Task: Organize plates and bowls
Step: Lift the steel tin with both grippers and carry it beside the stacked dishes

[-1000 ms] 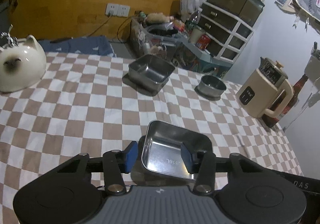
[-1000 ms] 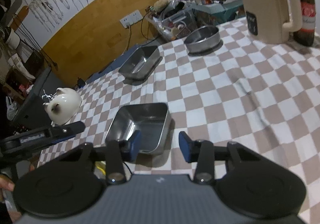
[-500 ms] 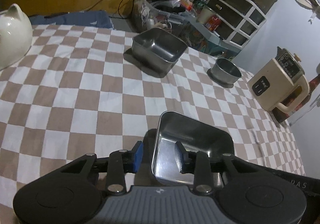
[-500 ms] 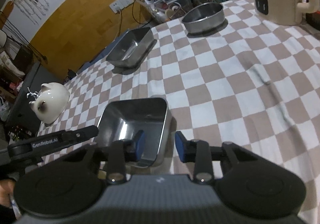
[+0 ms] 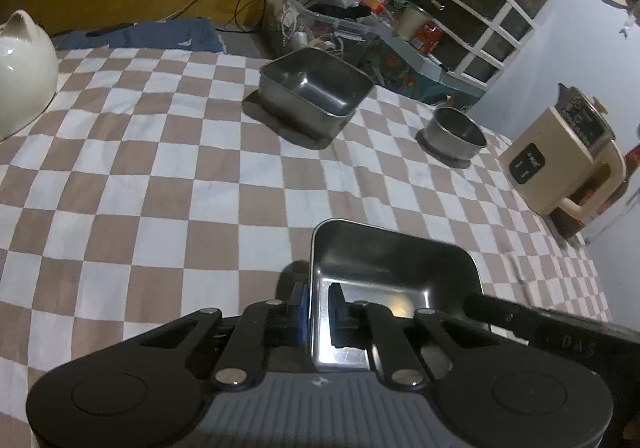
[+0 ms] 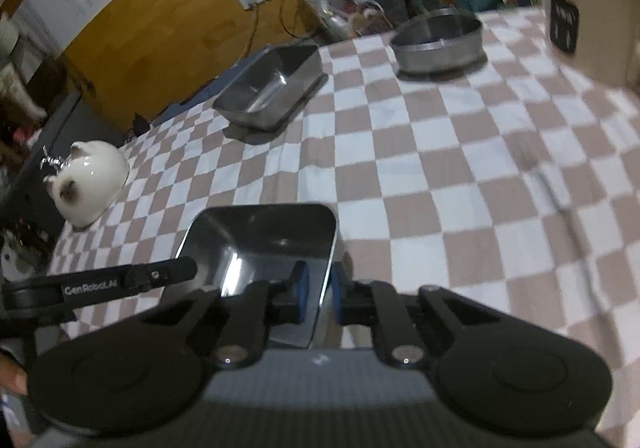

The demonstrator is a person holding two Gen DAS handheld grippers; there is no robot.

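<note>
Checkered brown-and-white cloth covers the surface we work on, with a wooden wall panel behind it and cluttered storage drawers at the back right.

Nearest us sits a shallow rectangular steel tray, flat on the cloth. We have the left gripper clamped on the tray's left wall: one blue pad outside, the other inside, both pressing on the metal. Its jaws have just been closing, with the wall between them.

In the right wrist view, the right gripper sits on the tray's opposite wall, one pad inside the tray and one outside. Its jaws have just been closing too, and the pads look pressed on the wall. The left gripper's black finger reaches in from the left edge of that view to the tray's other side.

Further back on the cloth we see a deeper square steel container and, to its right and well apart, a round steel bowl. Both stand upright and untouched.

A white cat-shaped ceramic piece sits at the far left edge. A beige electric kettle stands at the right edge of the cloth.
</note>
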